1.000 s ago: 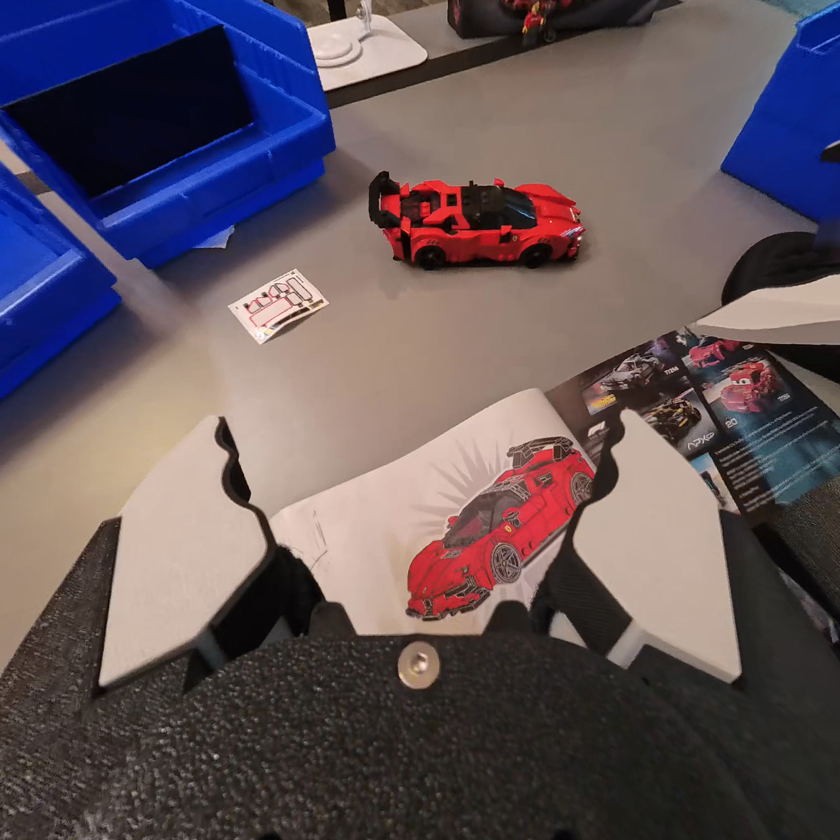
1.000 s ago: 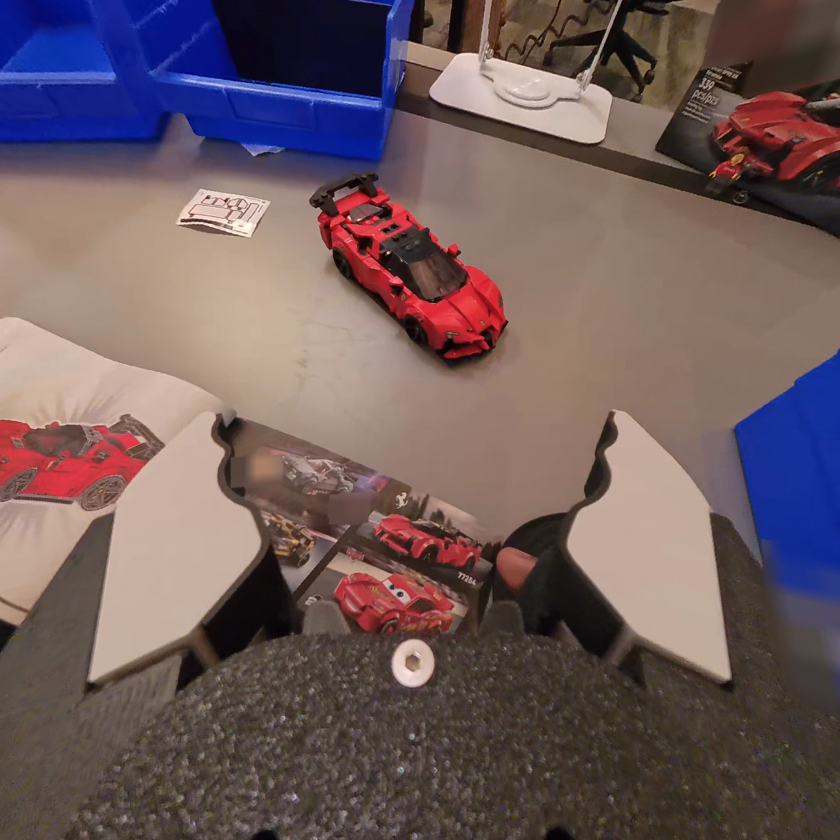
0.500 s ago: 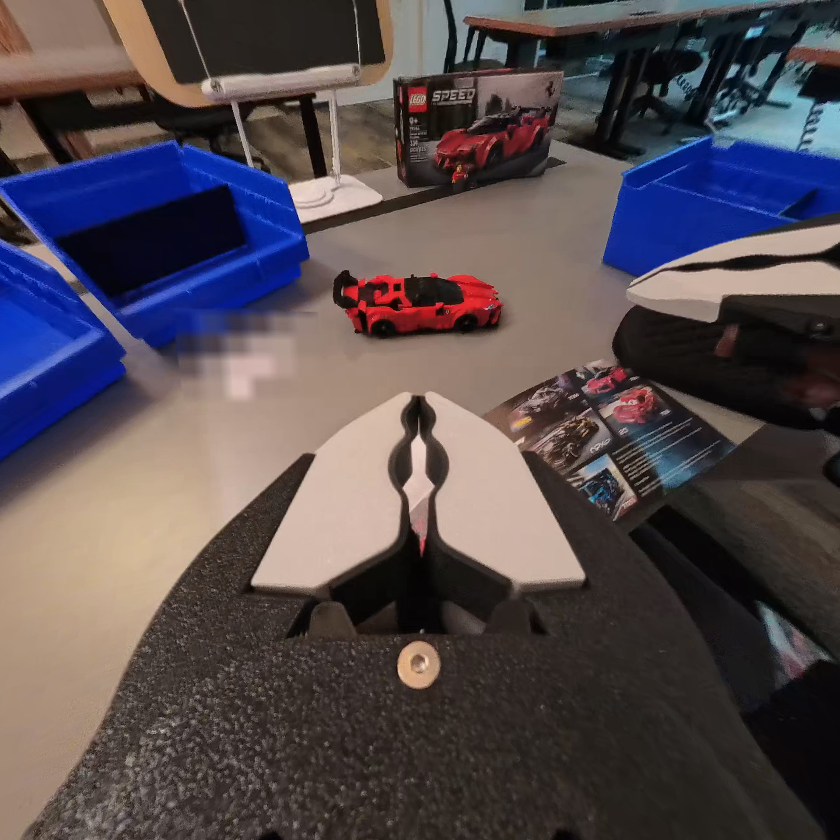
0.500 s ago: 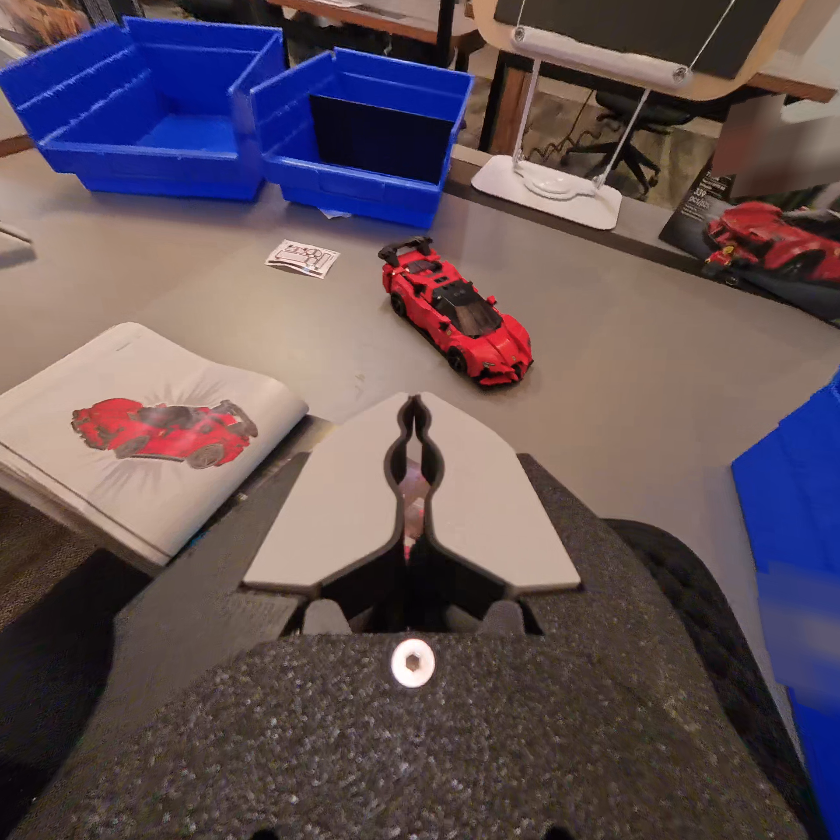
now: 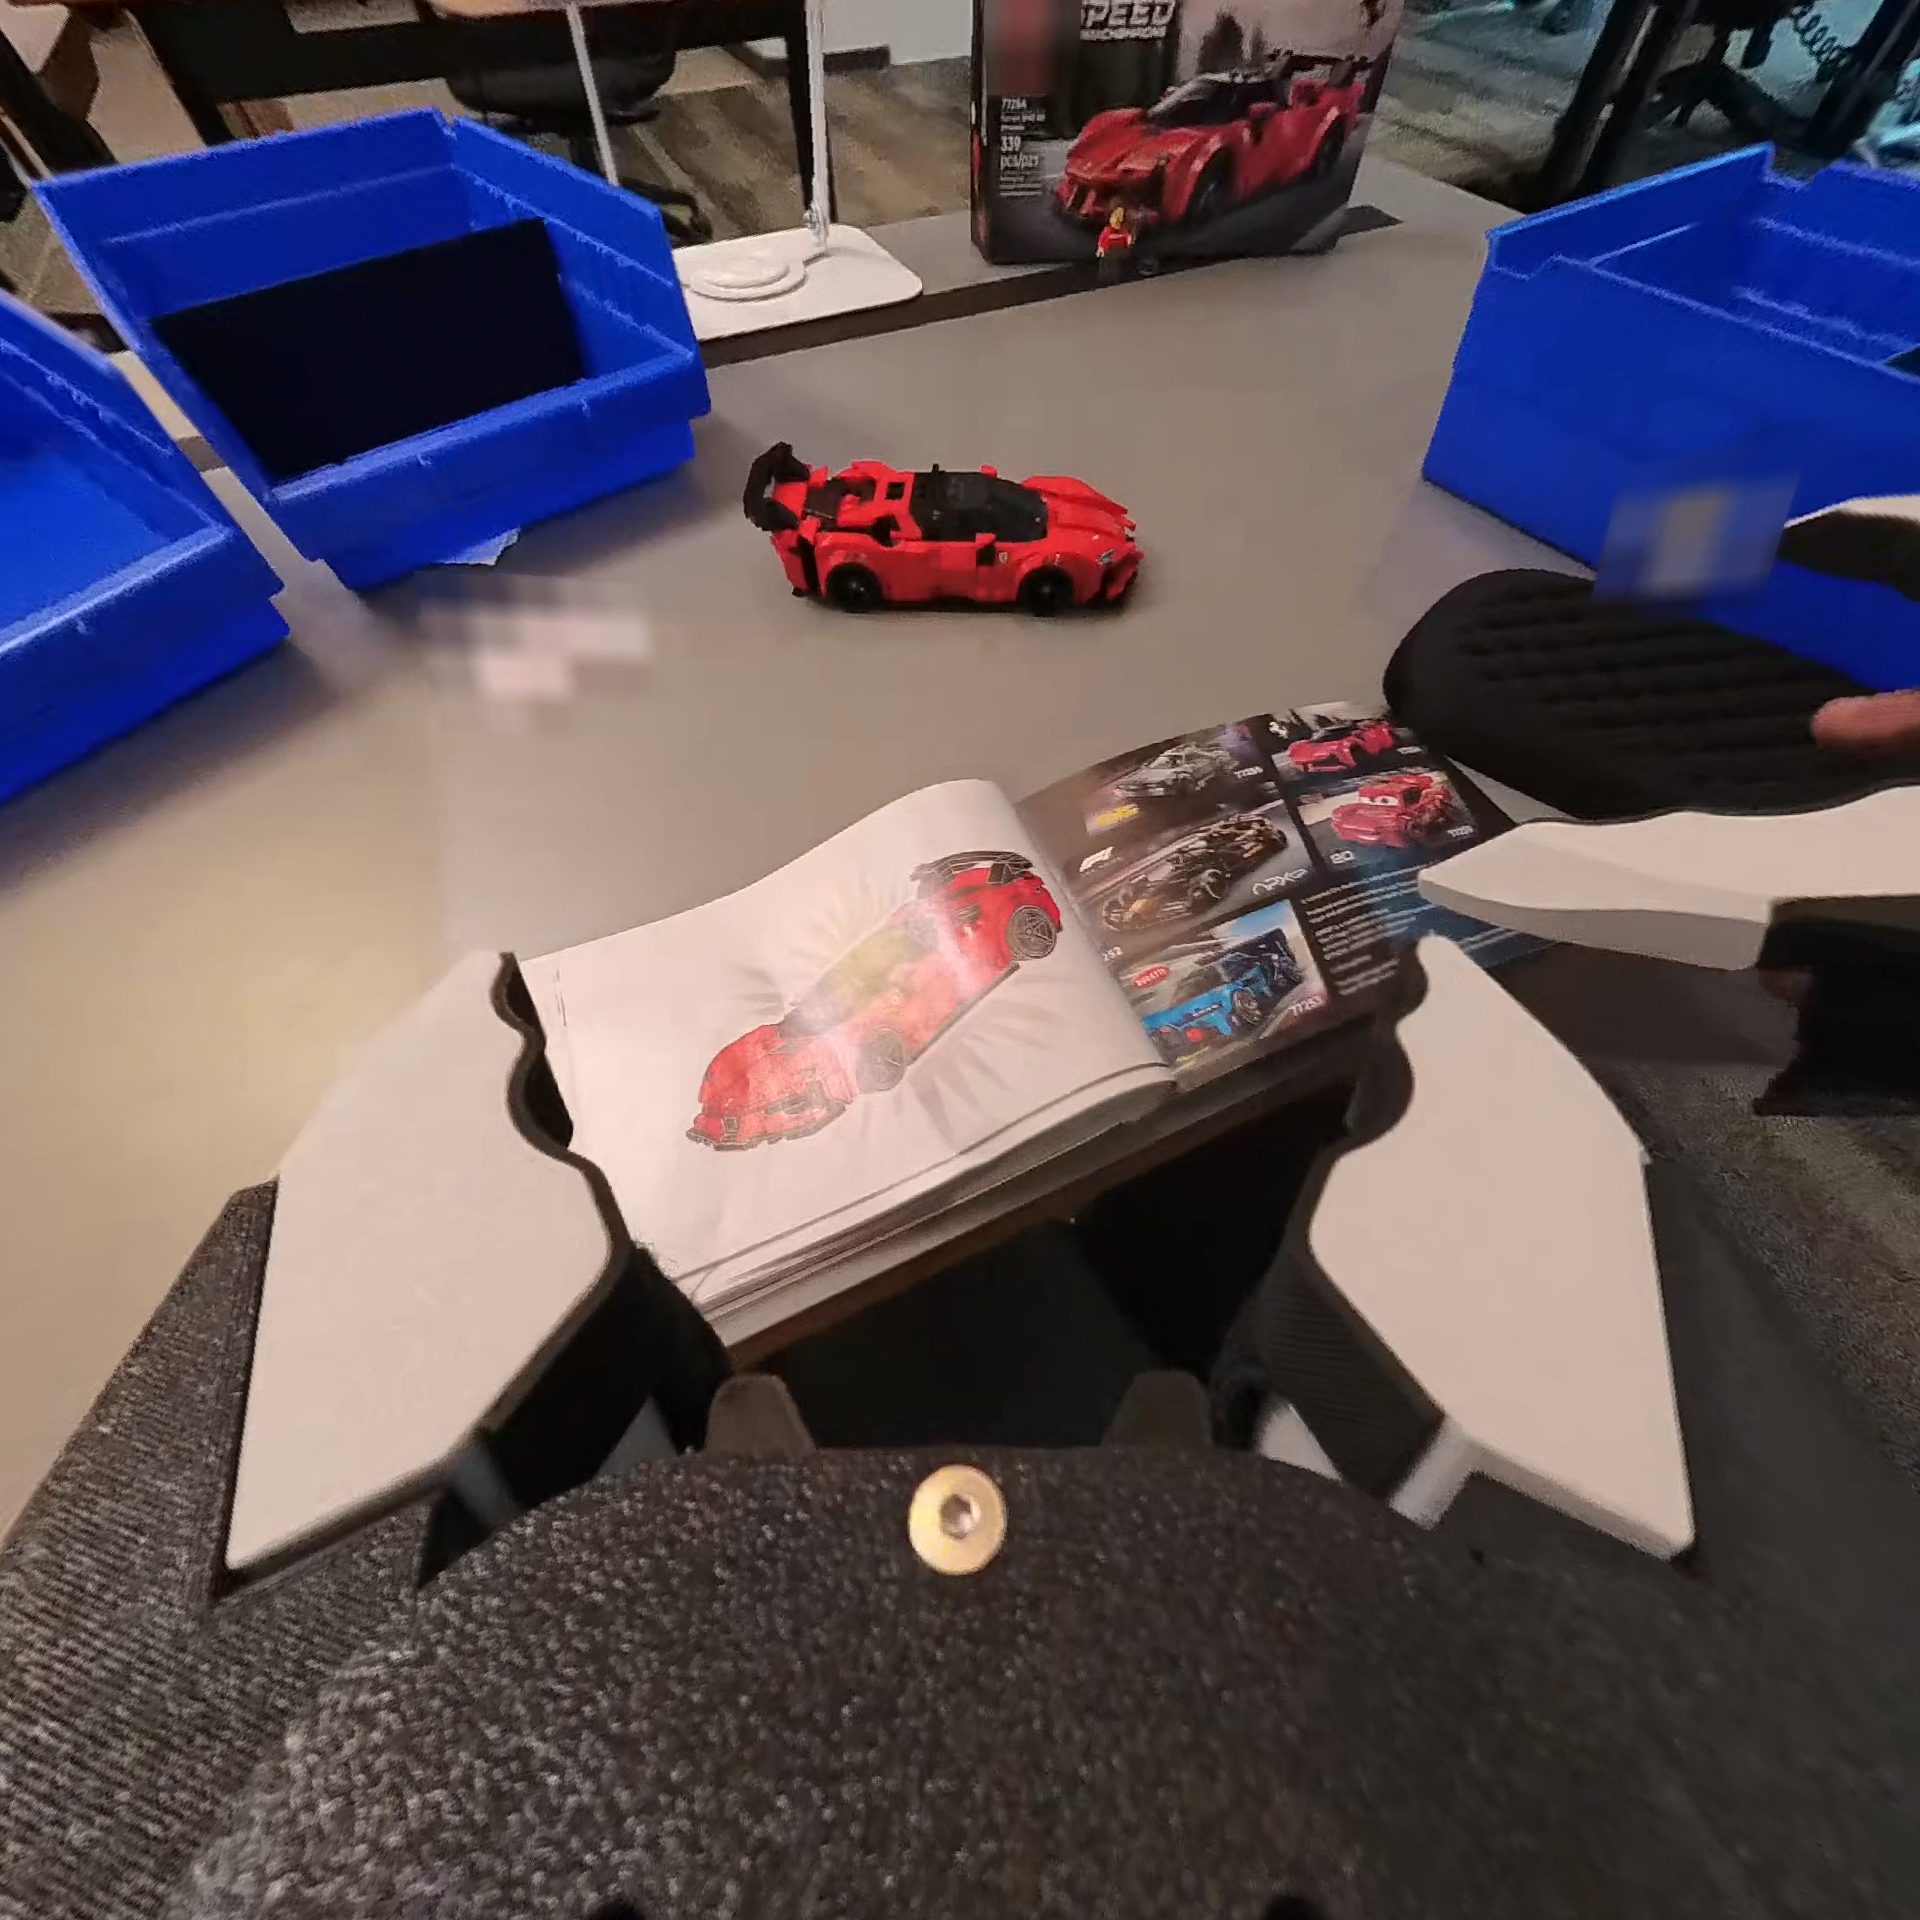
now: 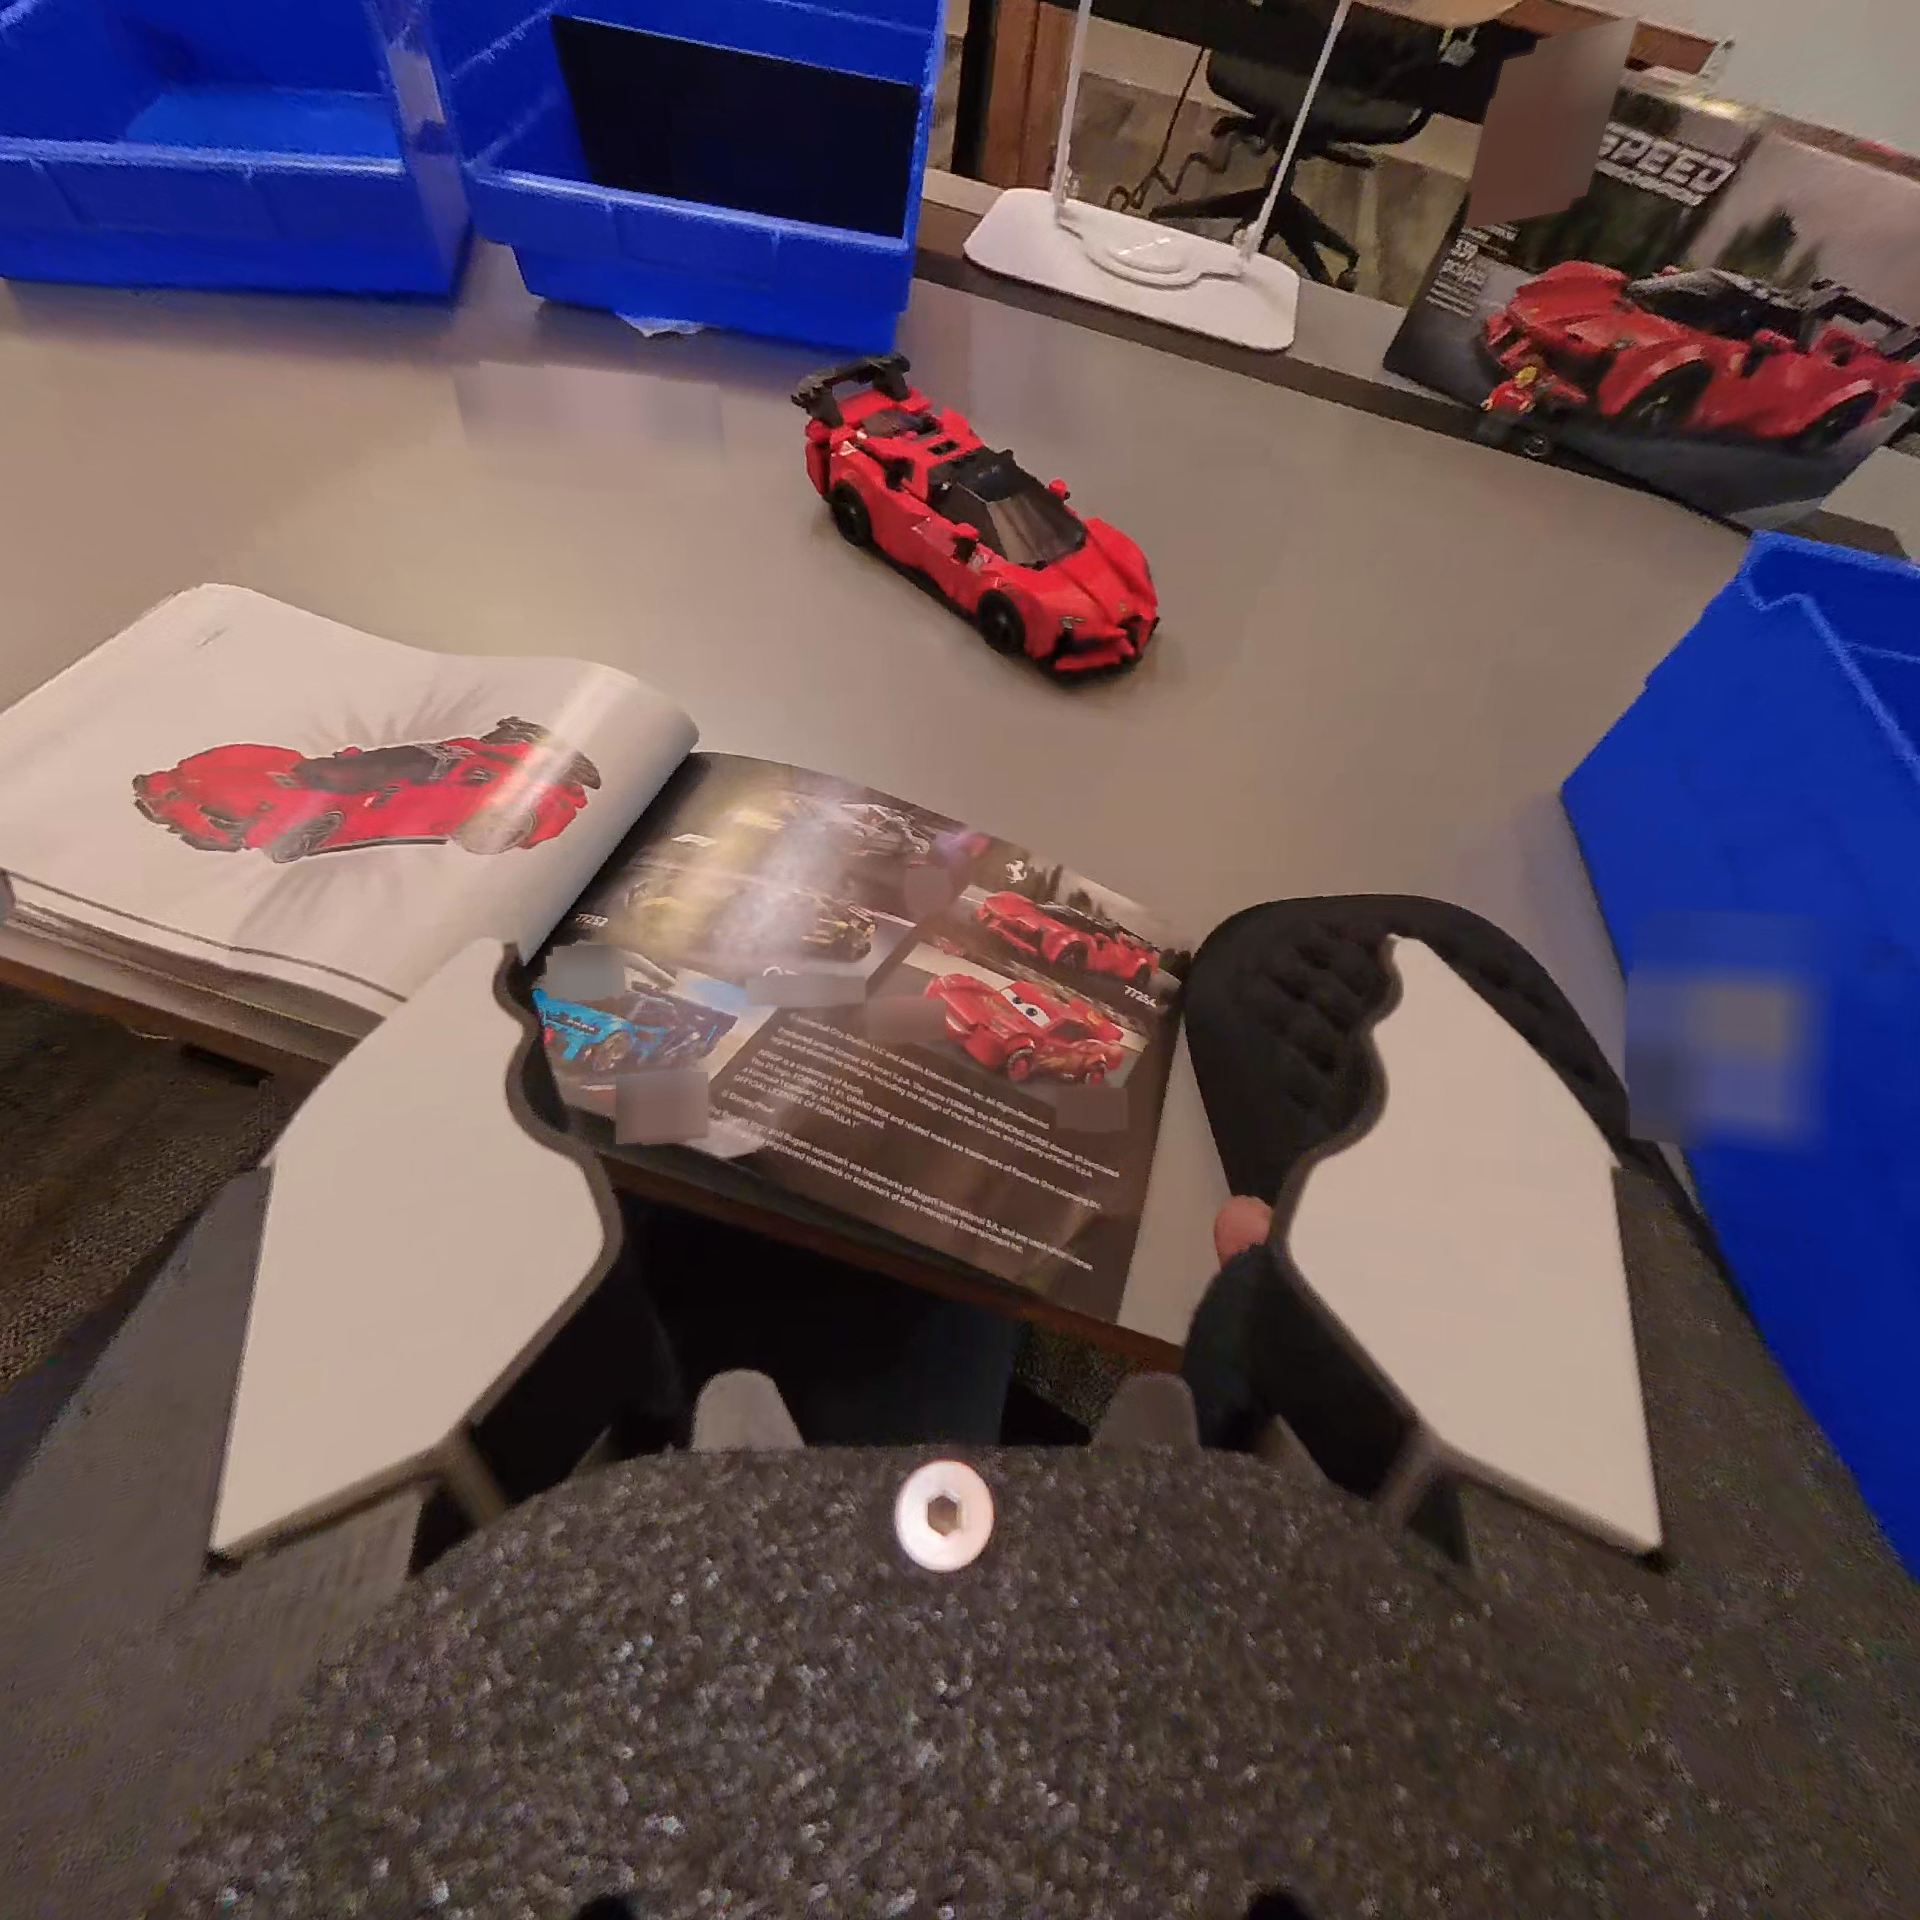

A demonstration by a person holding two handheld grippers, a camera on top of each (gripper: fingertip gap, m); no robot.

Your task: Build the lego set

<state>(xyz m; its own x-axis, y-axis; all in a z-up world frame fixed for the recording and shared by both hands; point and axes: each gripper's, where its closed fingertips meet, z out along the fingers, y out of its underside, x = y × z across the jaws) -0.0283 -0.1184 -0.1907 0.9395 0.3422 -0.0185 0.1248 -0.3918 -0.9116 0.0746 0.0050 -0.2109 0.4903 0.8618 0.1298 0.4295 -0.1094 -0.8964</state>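
At twelve o'clock on the grey counter (image 5: 1247,436) stood the built red brick sports car (image 5: 940,538); open paper instruction booklet (image 5: 935,1018) lay nearer. Left hand-held gripper (image 5: 961,1049) and right hand-held gripper (image 6: 951,1039) both gaped apart, empty.

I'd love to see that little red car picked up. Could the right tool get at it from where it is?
Probably yes. The right tool is open and holds nothing, and the red car stands alone on bare grey table beyond the open booklet. Nothing stands between them, though the tool would have to pass over the booklet.
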